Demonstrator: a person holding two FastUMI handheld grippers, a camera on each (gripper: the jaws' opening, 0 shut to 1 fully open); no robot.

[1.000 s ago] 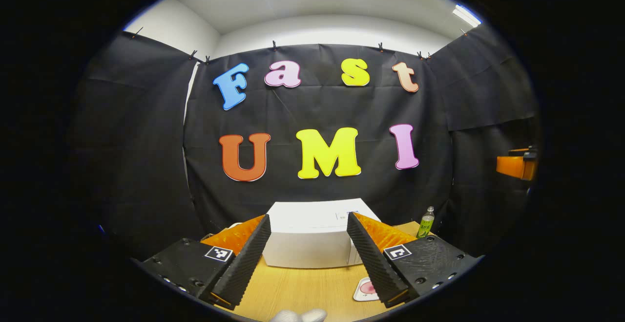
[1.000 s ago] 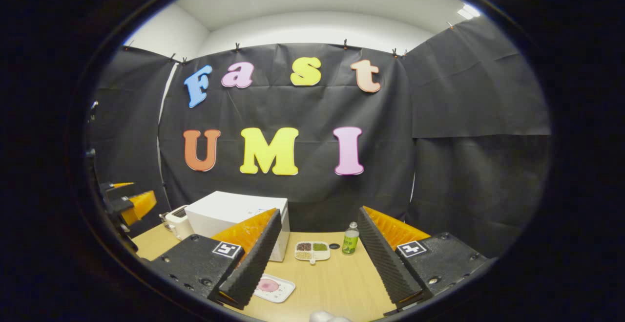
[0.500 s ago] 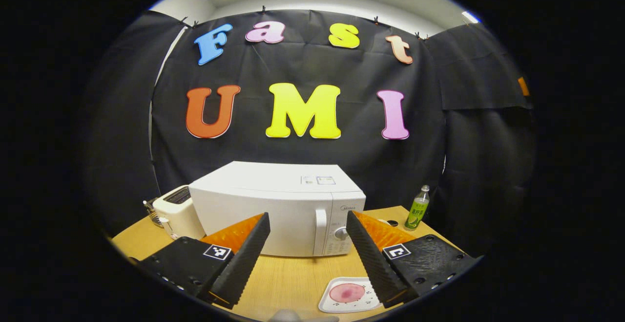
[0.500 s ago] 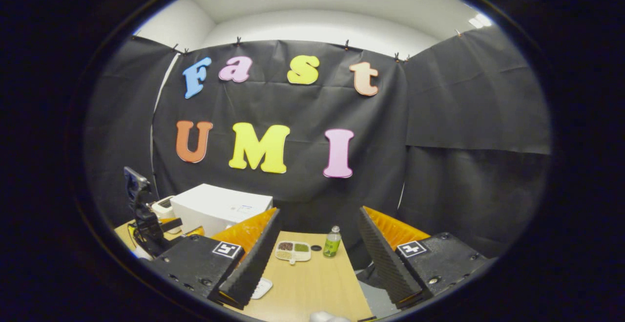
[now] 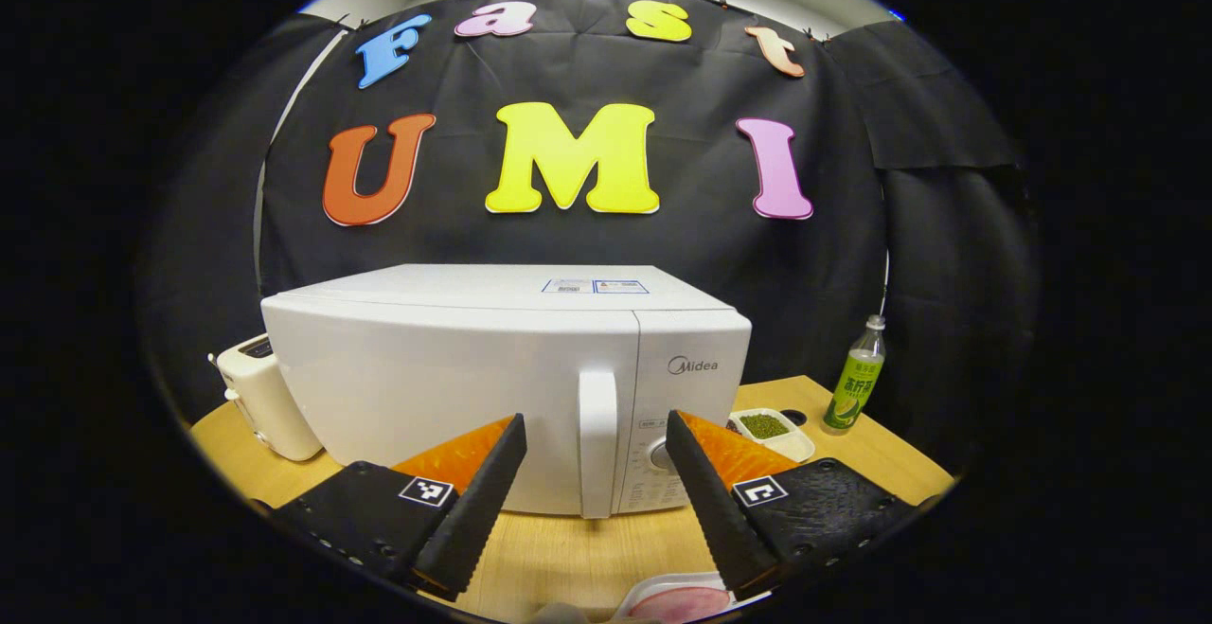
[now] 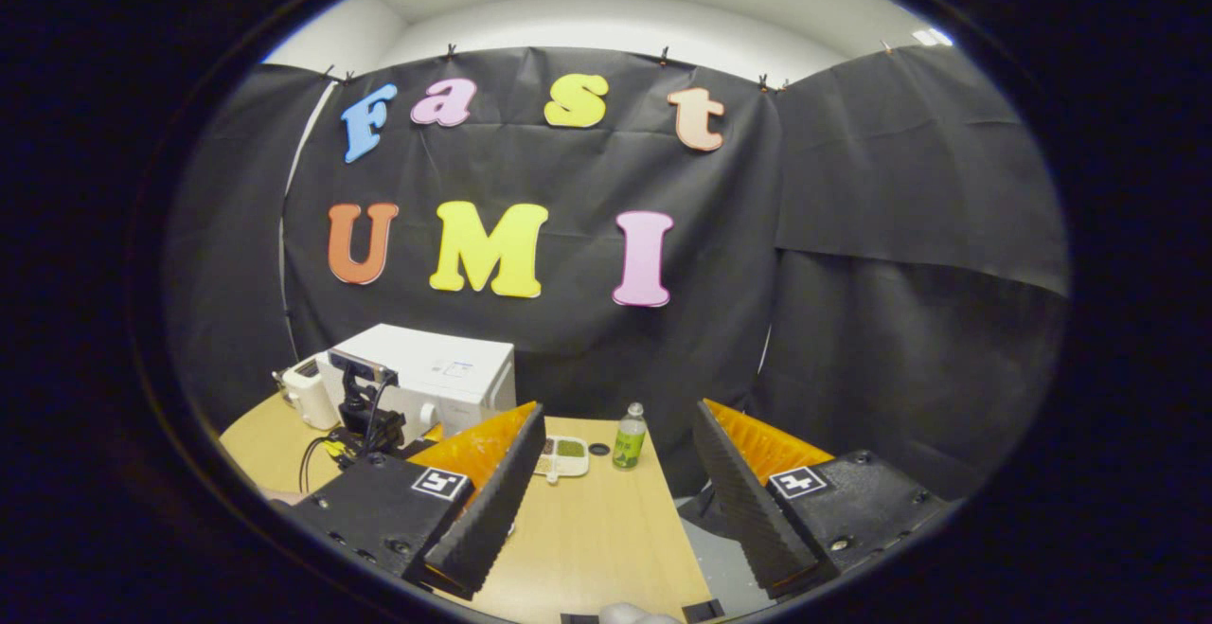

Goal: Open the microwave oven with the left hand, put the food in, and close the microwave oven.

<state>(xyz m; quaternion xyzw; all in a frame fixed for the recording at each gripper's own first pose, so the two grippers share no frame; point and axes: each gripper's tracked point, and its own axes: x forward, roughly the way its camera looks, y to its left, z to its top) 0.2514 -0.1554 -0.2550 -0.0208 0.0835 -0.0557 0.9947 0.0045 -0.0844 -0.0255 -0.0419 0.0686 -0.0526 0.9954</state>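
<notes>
Much nearer now than a second ago: white box-shaped microwave oven [image 5: 492, 368] on the wooden bench [image 5: 568, 558], door shut, white vertical handle [image 5: 597, 442] framed by left gripper [image 5: 592, 501], wide open, empty; pink food on white tray [image 5: 677, 602] below; right gripper [image 6: 615, 501] open, empty, idle

A wooden worktop [image 5: 559, 558] is seen carrying a closed white microwave oven [image 5: 492, 368], a toaster [image 5: 260, 397] at its left, a compartment tray of food [image 5: 772, 430] and a green bottle [image 5: 857, 383] at its right, and a plate [image 5: 677, 600] at the near edge.
</notes>
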